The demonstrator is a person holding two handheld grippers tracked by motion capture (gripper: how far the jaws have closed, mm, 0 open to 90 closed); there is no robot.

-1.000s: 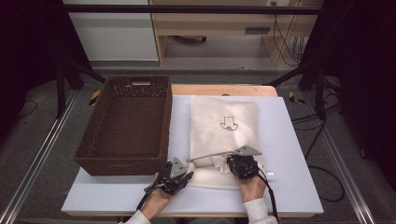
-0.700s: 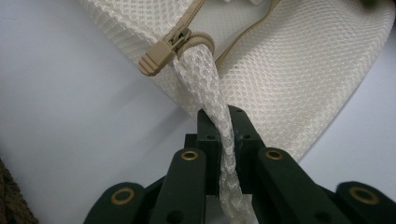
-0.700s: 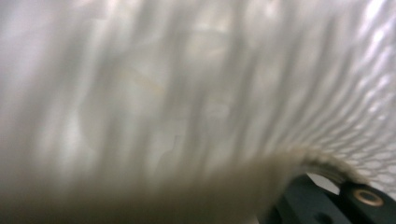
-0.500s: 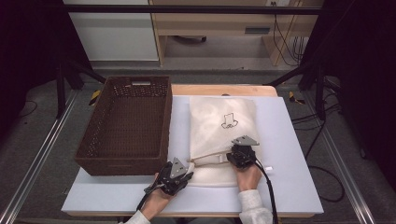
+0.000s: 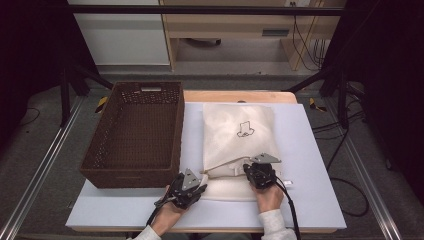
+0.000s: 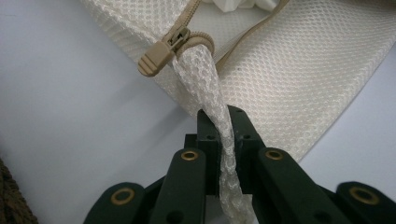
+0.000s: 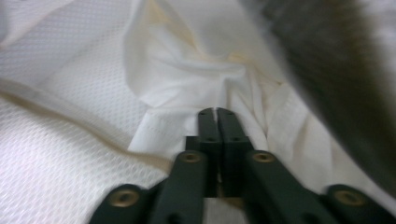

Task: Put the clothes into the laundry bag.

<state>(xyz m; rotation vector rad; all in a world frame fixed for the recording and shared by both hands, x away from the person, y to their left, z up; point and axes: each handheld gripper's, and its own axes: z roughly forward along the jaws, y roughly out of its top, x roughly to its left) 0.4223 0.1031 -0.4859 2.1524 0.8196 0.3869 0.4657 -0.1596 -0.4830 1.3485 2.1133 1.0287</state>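
mesh bag: 1 | basket: 1 | left jaws pinch bag corner | right jaws closed on white cloth

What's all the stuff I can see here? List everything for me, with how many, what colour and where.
mesh bag: one, cream, on the table right of the basket, zip open at the near end
zip slider: one, beige, at the bag's near left corner
white cloth: one, inside the bag's opening
basket: one, dark brown wicker, left half of the table
table: one, pale blue-white top
left tool: one, black, shut on a twisted strip of the bag's mesh by the slider
right tool: one, black, jaws together at the white cloth; its jaws have just been closing
hands: two, at the table's near edge, each holding a tool
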